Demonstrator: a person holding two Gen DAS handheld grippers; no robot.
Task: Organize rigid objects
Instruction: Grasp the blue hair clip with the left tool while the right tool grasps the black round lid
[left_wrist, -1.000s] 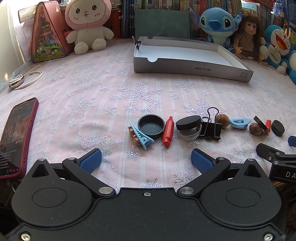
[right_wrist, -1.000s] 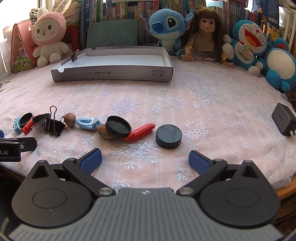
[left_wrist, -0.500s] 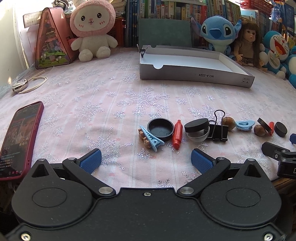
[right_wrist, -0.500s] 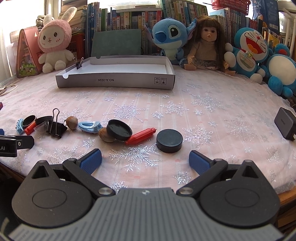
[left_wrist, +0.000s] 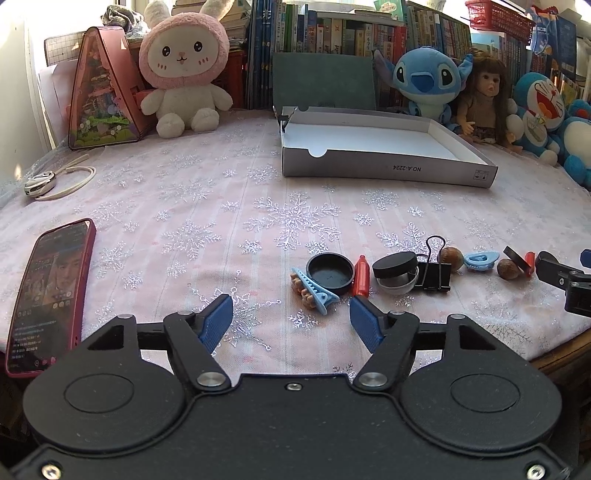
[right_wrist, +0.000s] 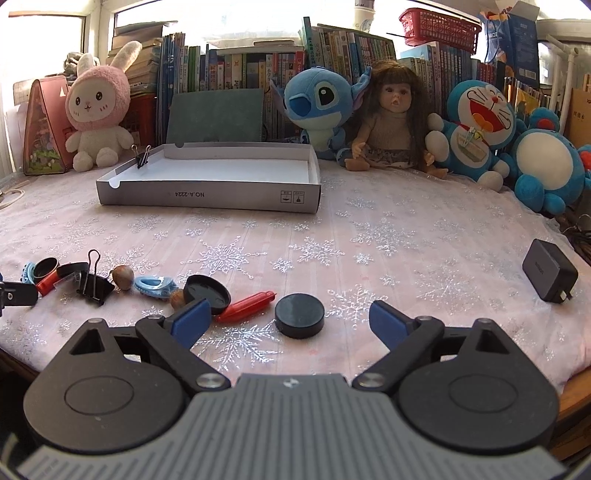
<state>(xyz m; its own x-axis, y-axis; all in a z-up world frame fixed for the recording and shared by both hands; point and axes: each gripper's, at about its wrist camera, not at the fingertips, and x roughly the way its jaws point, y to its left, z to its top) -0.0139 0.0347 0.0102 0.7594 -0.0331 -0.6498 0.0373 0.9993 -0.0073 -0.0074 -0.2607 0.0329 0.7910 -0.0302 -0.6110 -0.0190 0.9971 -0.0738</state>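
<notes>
A row of small items lies along the near edge of the pink snowflake cloth: a blue hair clip (left_wrist: 312, 293), black lid (left_wrist: 330, 273), red tube (left_wrist: 361, 277), lidded clear jar (left_wrist: 397, 273), black binder clip (left_wrist: 434, 273) and nuts. My left gripper (left_wrist: 291, 323) hovers just short of the hair clip. Its jaws are closing with only cloth between them. My right gripper (right_wrist: 290, 321) hangs over a black puck (right_wrist: 299, 315) that sits between its fingertips, untouched. These jaws are closing slightly. A grey-walled white box (left_wrist: 388, 170) stands open at the back.
A red phone (left_wrist: 48, 295) lies at the near left, with a cable (left_wrist: 59, 181) behind it. A black charger (right_wrist: 548, 271) sits at the right edge. Plush toys, a doll and books line the back. One binder clip (right_wrist: 142, 157) grips the box's left wall.
Both cameras have tipped upward, so the items sit lower in view. The left fingers have drawn clearly closer together and the right fingers slightly. No object has moved.
</notes>
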